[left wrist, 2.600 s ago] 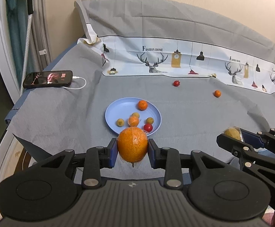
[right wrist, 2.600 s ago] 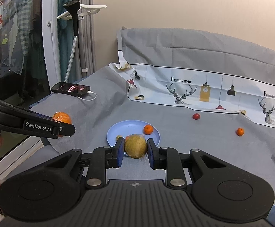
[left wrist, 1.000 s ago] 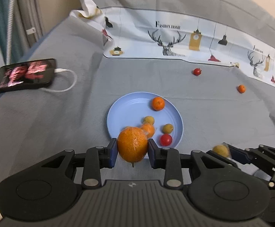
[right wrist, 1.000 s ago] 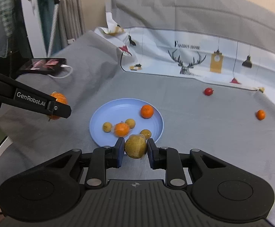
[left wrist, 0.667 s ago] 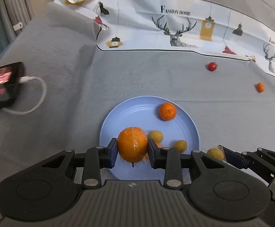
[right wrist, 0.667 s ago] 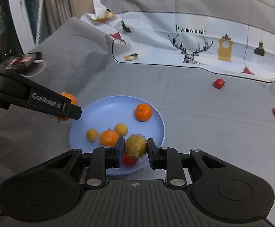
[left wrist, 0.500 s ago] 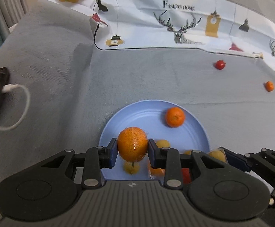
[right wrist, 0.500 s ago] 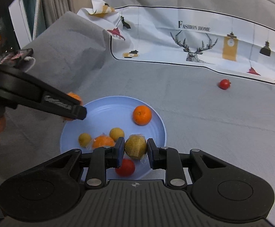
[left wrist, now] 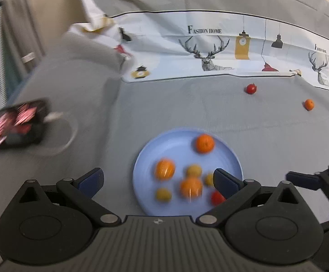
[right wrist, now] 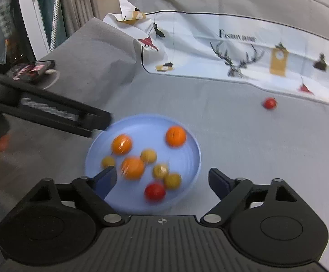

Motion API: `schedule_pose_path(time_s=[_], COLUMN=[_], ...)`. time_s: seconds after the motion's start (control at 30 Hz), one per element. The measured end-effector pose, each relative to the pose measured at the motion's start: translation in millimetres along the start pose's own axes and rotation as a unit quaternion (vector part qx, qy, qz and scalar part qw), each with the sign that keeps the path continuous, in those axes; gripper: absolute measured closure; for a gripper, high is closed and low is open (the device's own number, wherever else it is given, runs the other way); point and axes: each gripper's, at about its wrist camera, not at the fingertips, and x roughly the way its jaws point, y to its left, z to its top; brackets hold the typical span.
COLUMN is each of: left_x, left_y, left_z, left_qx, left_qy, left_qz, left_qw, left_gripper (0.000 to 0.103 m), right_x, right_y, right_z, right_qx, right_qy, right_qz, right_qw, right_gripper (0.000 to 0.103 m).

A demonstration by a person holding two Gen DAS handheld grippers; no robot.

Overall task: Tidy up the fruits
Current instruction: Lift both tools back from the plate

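A light blue plate lies on the grey cloth and holds several fruits: oranges, small yellow fruits and a red one. The large orange and the yellow-green fruit lie on it. The plate also shows in the right wrist view. My left gripper is open and empty just above the plate's near side. My right gripper is open and empty over the plate's near edge. A red fruit and a small orange lie loose on the cloth at the far right.
A phone with a lit screen and a white cable lies at the left. A white printed cloth runs along the back. The left gripper's arm reaches in from the left in the right wrist view.
Both grippers have opened and let their fruits go onto the plate. The large orange and the yellow-green fruit now lie among the others. Both views are blurred from motion.
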Motion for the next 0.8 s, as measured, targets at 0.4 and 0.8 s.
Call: schedule_pose_path(time_s=[0.4, 0.8], left_x=[-109.1, -177.3], left_y=[0.9, -10.1], left_z=[-87.6, -97.8], left_qx=[-0.011, -0.034], left_qy=[-0.008, -0.091], left_qz=[0.039, 0.03], left_qw=[0.9991, 0.9948], left_gripper=[0.0, 0.0], right_x=[-115.8, -195.1], right_y=[43.8, 62.7], right_z=[-48.6, -70.6], right_qx=[-0.005, -0.043], right_qy=[-0.039, -0.136], right_qz=[-0.014, -0.057], right_qw=[0.999, 0.988], right_gripper=[0.001, 0.001])
